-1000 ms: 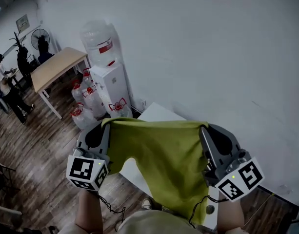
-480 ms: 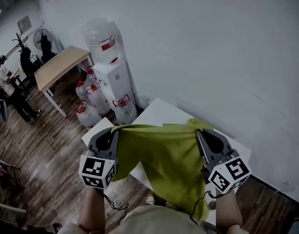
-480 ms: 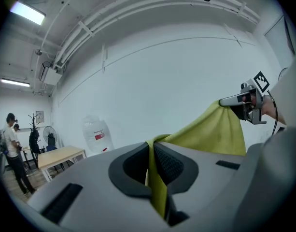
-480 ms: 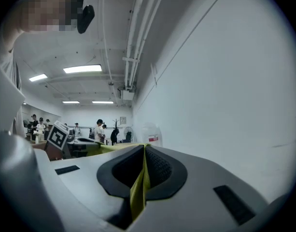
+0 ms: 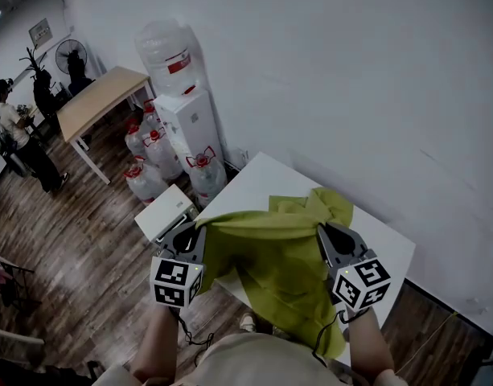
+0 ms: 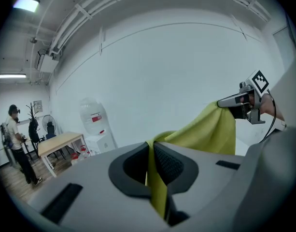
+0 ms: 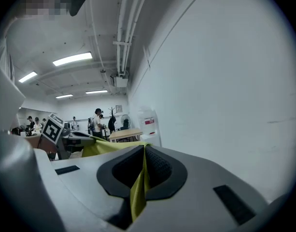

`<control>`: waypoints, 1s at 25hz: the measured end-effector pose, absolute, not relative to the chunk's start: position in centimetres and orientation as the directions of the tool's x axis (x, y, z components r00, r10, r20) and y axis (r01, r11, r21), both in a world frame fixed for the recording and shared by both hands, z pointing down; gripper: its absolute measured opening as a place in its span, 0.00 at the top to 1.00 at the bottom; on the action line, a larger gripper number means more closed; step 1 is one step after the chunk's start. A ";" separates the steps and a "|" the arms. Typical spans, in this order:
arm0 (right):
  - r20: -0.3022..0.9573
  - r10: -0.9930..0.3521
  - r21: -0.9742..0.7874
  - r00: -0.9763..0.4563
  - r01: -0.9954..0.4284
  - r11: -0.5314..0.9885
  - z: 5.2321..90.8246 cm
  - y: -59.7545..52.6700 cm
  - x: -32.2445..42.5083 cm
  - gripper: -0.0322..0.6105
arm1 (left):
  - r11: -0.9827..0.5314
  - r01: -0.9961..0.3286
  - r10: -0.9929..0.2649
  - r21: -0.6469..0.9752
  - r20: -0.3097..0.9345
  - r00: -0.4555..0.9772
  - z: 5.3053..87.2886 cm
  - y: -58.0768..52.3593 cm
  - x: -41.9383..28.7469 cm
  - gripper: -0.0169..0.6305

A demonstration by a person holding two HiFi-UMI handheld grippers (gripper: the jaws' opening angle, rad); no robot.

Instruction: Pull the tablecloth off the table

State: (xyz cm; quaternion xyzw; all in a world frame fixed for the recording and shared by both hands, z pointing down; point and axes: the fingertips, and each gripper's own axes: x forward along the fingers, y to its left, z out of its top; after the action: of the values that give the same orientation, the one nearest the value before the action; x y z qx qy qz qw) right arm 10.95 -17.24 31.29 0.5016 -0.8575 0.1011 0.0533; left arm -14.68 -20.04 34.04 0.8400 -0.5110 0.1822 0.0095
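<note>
A yellow-green tablecloth (image 5: pixel 270 260) hangs stretched between my two grippers in front of the white table (image 5: pixel 258 185). One bunched end of the tablecloth still lies on the tabletop near the wall, and the rest droops over the table's near edge. My left gripper (image 5: pixel 203 227) is shut on the cloth's left corner. My right gripper (image 5: pixel 320 232) is shut on its right corner. In the left gripper view the cloth (image 6: pixel 208 132) runs from the shut left gripper (image 6: pixel 151 154) across to the right gripper (image 6: pixel 244 100). In the right gripper view the cloth (image 7: pixel 103 146) is pinched in the right gripper (image 7: pixel 143 159).
A water dispenser (image 5: pixel 186 123) with a big bottle stands left of the table, with several water jugs (image 5: pixel 145 175) on the floor beside it. A small white box (image 5: pixel 164 213) sits by the table's left corner. A wooden table (image 5: pixel 97 107) and a person (image 5: pixel 17 139) are farther left.
Both grippers have moved down and away from the head camera with the cloth in them. The cloth has slid toward me and more white tabletop shows.
</note>
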 end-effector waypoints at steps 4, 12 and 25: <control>0.224 -0.834 -0.169 -0.504 -0.863 0.476 33.6 -17.3 10.8 0.90 | -0.487 -0.865 -0.828 -0.120 0.378 0.414 36.9 -19.8 -14.8 0.94; 0.309 -0.810 -0.193 -0.498 -0.867 0.460 37.7 -17.3 10.8 0.90 | -0.497 -0.867 -0.789 -0.049 0.443 0.427 40.5 -19.7 -14.7 0.94; 0.317 -0.805 -0.204 -0.502 -0.865 0.459 38.1 -17.8 10.9 0.90 | -0.491 -0.870 -0.777 0.041 0.431 0.459 40.4 -20.5 -14.8 0.94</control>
State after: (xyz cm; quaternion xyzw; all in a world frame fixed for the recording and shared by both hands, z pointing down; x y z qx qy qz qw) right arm 10.91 -17.77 38.05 0.4912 -0.8496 0.1711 0.0878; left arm -14.81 -20.47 40.40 0.8444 -0.4876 0.1808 0.1288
